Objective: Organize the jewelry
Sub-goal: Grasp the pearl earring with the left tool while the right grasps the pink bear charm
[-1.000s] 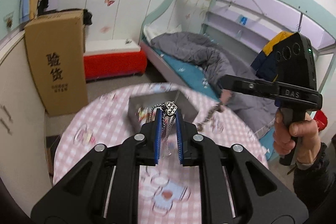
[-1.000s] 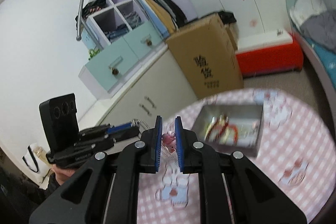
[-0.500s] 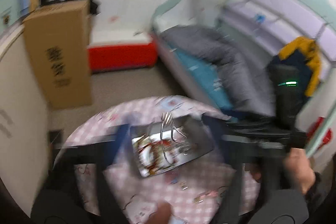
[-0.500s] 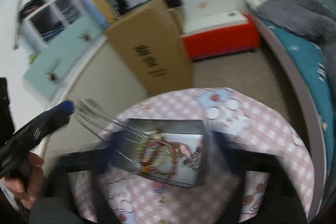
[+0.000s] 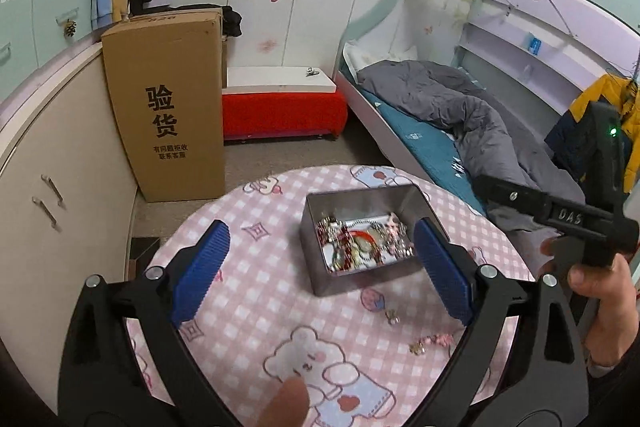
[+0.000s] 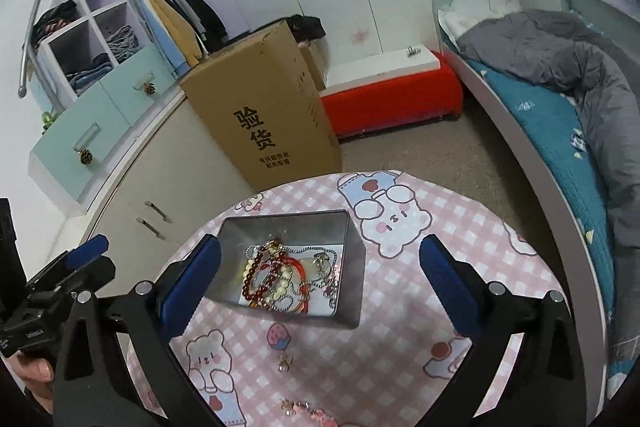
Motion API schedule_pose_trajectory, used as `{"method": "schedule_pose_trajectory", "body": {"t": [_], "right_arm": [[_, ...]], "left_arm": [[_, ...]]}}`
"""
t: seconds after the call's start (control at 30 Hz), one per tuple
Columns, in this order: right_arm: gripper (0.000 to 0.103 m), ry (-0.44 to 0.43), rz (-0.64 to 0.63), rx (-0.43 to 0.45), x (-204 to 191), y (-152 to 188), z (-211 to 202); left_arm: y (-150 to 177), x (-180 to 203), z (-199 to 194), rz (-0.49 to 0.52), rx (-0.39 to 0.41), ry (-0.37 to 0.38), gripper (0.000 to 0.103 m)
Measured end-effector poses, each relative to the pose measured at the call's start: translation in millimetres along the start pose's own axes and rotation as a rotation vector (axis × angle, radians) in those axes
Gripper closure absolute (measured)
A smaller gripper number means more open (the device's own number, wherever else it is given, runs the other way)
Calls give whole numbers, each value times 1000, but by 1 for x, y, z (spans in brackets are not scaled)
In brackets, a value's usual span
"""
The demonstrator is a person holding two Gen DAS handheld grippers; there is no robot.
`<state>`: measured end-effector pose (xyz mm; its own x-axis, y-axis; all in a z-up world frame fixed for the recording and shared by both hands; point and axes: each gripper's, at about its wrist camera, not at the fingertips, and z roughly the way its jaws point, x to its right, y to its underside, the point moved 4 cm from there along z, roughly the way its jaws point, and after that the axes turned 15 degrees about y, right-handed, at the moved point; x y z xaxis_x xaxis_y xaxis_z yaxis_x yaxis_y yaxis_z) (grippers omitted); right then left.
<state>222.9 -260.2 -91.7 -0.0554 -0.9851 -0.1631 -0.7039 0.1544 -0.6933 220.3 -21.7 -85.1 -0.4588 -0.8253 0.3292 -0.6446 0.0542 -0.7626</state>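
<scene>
A grey metal tin [image 5: 316, 259] [image 6: 352, 291] stands on the round pink checked table and holds a heap of jewelry [image 5: 360, 243] [image 6: 288, 277]: red and pearl beads and silver chains. My left gripper [image 5: 320, 267] is open and empty above the table, near the tin. My right gripper [image 6: 320, 275] is open and empty, with the tin between its jaws in view. A small earring [image 5: 393, 317] [image 6: 285, 363] and a pink bead piece [image 5: 434, 341] [image 6: 308, 409] lie loose on the cloth in front of the tin.
The table [image 5: 248, 307] [image 6: 460, 267] is small and round, with floor beyond its edge. A tall cardboard box [image 5: 168, 107] leans by the cabinets at the left. A bed [image 5: 440, 123] runs along the right. A red bench [image 5: 280, 111] stands at the back.
Both grippers held a silver chain a second ago. Both have opened and the chain has dropped into the tin. Both have swung to look down on the tin.
</scene>
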Motion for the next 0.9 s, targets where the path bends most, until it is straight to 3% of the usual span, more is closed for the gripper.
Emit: {"method": "schedule_pose_trajectory", "body": {"t": [0.37,0.63,0.9], "right_arm": [[7,94,-58,76,11,45,-50],[7,149,-161,-27,12,108,-33],[7,153,-203,-93,11,144,-14]], "left_arm": [[35,20,-16,52,10,-31,12],[67,28,4,64,-54,-12,12],[90,33,51,96,-164,-23,12]]}}
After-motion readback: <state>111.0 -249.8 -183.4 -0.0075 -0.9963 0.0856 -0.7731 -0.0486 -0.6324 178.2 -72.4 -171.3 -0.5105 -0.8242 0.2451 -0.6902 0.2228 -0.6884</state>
